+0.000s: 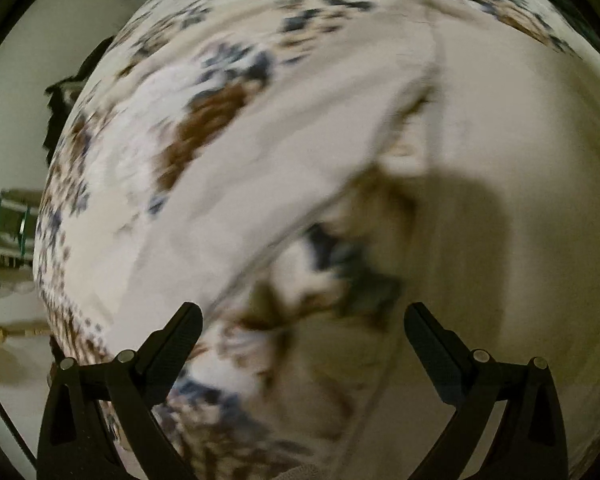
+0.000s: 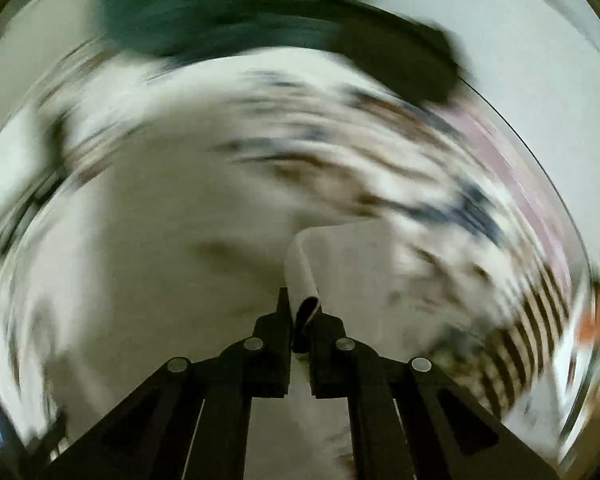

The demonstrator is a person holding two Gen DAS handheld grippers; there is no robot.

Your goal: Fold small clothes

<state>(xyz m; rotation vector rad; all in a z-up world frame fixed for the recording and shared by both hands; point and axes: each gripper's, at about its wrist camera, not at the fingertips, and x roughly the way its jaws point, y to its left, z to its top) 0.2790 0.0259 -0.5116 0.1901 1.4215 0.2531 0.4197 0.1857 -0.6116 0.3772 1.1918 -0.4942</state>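
My biggest worry is the floral bedspread (image 1: 204, 128) under everything: it is soft and loose, so when my left hand-held gripper (image 1: 303, 320), jaws spread wide and empty, comes down on the pale garment (image 1: 480, 128), it could pinch the spread along with the cloth and drag both. The garment lies across the middle of the bed, and one of its edges runs diagonally just ahead of those open jaws; both views are smeared with blur, so I cannot judge how near that edge really is.

Next risk is my right hand-held gripper (image 2: 300, 312). Its jaws are pressed together on a rolled hem of the same garment (image 2: 340, 248). The bite looks thin, right at the fingertips, so a hard pull could slip it free and spoil the fold.

A dark teal and black shape (image 2: 236, 12) sits near the bed's far edge, too blurred to identify. It lies well apart from the grip, though it could crowd a long sweep.
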